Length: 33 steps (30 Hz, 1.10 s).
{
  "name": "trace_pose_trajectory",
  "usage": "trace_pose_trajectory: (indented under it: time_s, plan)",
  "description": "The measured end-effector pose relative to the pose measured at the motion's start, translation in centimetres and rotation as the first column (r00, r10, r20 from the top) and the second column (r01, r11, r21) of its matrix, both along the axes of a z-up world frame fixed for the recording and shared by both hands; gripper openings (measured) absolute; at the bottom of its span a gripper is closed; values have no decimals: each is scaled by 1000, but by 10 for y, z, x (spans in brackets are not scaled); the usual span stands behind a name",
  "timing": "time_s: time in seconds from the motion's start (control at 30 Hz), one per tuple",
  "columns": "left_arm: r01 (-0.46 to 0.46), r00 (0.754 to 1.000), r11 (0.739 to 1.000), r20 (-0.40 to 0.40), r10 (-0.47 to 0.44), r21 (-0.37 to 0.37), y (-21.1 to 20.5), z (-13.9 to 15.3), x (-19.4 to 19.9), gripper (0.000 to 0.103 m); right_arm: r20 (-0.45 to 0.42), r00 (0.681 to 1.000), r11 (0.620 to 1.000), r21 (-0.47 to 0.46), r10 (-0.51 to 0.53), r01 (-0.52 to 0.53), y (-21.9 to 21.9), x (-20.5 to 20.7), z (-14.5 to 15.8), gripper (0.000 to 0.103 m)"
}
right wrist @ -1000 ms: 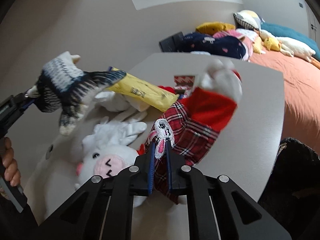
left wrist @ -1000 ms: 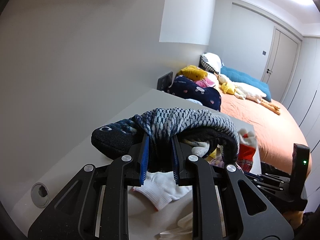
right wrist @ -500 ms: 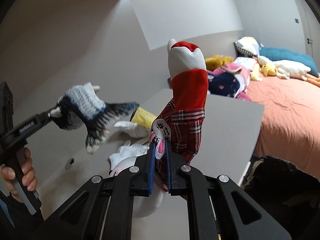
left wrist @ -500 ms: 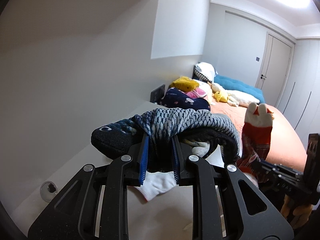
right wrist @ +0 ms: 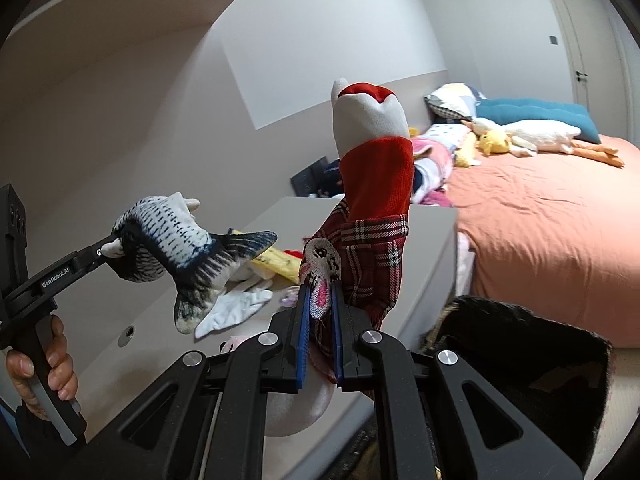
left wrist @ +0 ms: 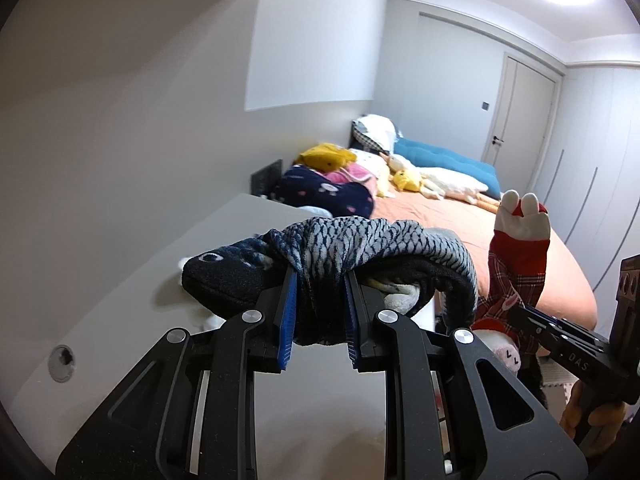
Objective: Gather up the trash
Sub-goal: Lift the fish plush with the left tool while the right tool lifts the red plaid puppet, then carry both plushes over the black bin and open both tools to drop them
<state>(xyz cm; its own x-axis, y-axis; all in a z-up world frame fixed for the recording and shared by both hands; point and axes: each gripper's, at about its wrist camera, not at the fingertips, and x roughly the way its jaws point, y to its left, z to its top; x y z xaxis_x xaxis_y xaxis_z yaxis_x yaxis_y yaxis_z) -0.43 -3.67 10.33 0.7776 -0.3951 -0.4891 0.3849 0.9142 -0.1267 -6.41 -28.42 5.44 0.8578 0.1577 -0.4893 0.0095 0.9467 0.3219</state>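
Note:
My left gripper is shut on a blue-and-grey fish-pattern sock and holds it in the air above the grey table. The sock also shows in the right wrist view, at the left. My right gripper is shut on a red plaid sock with a white toe and a rabbit patch, held upright above the table's near edge. That sock shows at the right of the left wrist view.
On the table lie a yellow packet, a white sock and a pink-and-white plush. A bed with an orange cover and soft toys stands to the right. A dark bag is below right.
Both grippers rose away from the table with their socks. The red plaid sock was lifted off the pile and now stands upright; the table items have dropped lower in both views.

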Motion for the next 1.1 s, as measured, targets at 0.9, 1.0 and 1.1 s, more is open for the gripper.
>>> trace_pose_trajectory:
  time_s: [0.9,1.0,1.1]
  plan:
    - [232,971,972,-62,-229,43,-137,-21,-45,21,14,980,980,30,-197,197,-100,-81,-3,11]
    - [263,963,963,-70,-259,52,-152,-24,-50,21,16,975,975,32,-221,220,-109,-93,-3,11]
    - [294,954,954,-80,-289,57,-166,-27,-54,21,16,969,969,35,-245,245,-118,-101,-4,11]
